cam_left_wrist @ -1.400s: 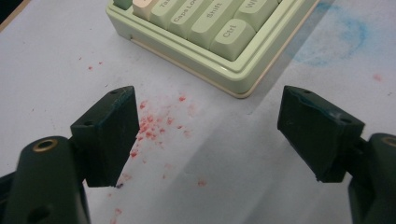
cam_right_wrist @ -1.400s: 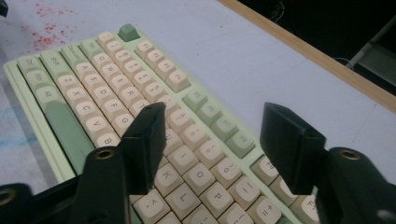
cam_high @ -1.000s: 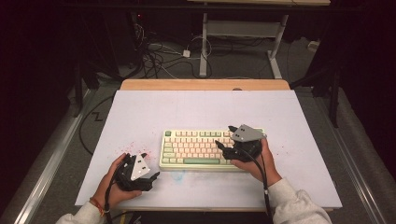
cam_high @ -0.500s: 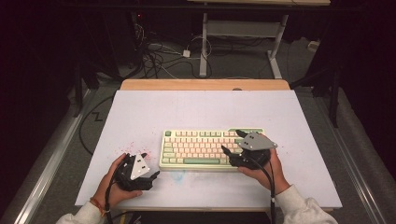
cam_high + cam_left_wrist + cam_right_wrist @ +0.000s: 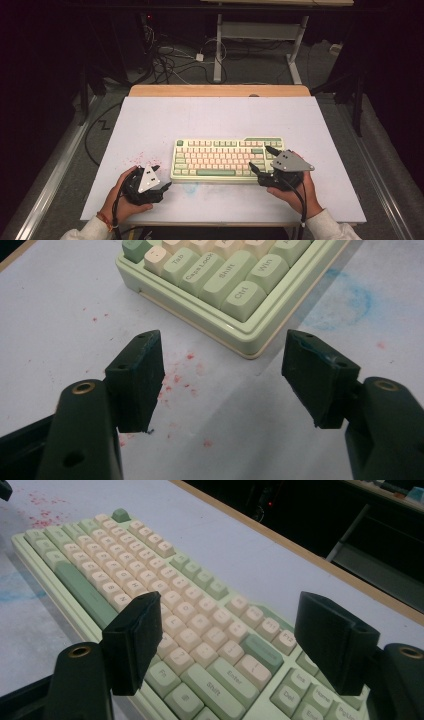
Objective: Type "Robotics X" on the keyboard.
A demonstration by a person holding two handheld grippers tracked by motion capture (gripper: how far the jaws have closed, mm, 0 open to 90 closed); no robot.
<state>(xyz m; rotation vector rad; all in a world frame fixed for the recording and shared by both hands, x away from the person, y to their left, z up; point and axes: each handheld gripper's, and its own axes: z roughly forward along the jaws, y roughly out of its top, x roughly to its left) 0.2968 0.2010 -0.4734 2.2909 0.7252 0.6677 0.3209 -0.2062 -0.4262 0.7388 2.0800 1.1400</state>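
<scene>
keyboard (image 5: 227,159): mid-counter, long axis left-right | right gripper (image 5: 261,160): released, over its right end, nearer | left gripper (image 5: 161,176): released, jaws just narrowing on nothing, off near-left corner

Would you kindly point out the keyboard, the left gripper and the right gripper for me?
keyboard (image 5: 220,159): high view, on the middle rows of keys.
left gripper (image 5: 159,176): high view, midway between its two open fingertips.
right gripper (image 5: 262,159): high view, midway between its open fingertips, over the keyboard's right end.
</scene>
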